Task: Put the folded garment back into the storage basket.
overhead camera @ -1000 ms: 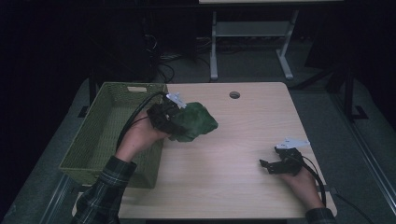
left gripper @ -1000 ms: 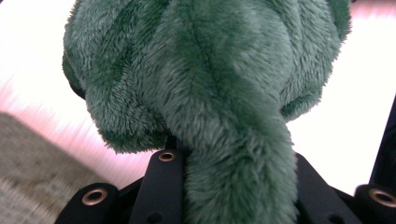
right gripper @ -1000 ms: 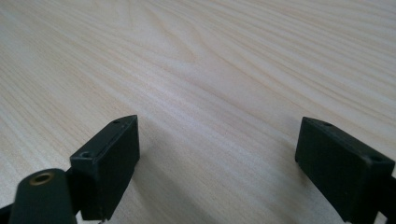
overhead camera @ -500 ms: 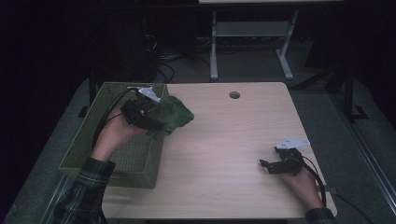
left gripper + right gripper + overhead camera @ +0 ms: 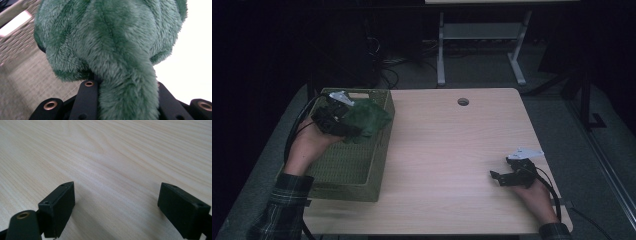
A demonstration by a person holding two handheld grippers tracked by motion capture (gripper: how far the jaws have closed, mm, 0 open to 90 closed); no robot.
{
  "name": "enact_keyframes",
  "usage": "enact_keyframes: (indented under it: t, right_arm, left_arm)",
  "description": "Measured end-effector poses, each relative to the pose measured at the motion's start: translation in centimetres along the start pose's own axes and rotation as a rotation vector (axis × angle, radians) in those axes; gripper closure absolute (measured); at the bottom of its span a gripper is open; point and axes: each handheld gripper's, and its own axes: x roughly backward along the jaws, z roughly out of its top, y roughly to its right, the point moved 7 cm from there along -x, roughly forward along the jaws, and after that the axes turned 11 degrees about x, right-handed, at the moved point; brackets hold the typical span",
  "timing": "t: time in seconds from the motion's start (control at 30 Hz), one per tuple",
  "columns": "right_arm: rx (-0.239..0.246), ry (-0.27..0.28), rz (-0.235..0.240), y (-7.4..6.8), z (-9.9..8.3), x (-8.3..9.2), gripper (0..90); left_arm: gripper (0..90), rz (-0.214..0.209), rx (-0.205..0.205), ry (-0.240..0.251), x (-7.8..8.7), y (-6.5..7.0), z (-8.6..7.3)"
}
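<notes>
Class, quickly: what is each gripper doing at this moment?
Left gripper: closed on the green plush toy, above the basket.
Right gripper: open, holding nothing, on the table.

No writing, label, brand mark, number or sign can be read anywhere in these pictures. The surfaces in sight carry no print at all.
</notes>
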Motion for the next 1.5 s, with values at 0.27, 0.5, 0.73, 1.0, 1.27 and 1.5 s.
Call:
enact_keyframes:
  t: [0.27,0.5,0.73,1.0,1.27,1.5]
  right_arm:
    - [0.000,0.000,0.000,0.0,0.0,0.0,13.8]
    - [0.002,0.000,-0.003,0.1,0.0,0.0,13.8]
    - [0.005,0.000,-0.004,0.1,0.0,0.0,13.8]
    - [0.003,0.000,-0.004,0.1,0.0,0.0,13.8]
    - [0.003,0.000,-0.004,0.1,0.0,0.0,13.8]
    - [0.004,0.001,-0.004,0.1,0.0,0.0,13.8]
  left_arm:
    - [73.0,0.064,0.064,-0.014,0.4,-2.7,-1.9]
    - [73.0,0.118,0.133,-0.047,-0.5,-4.8,-4.1]
    - [73.0,0.125,0.172,-0.086,-2.4,-6.0,-5.9]
    - [72.9,0.115,0.193,-0.142,-5.2,-6.3,-7.4]
    - [72.2,0.104,0.205,-0.193,-8.2,-6.7,-8.7]
    - [70.8,0.090,0.211,-0.217,-9.9,-6.7,-9.5]
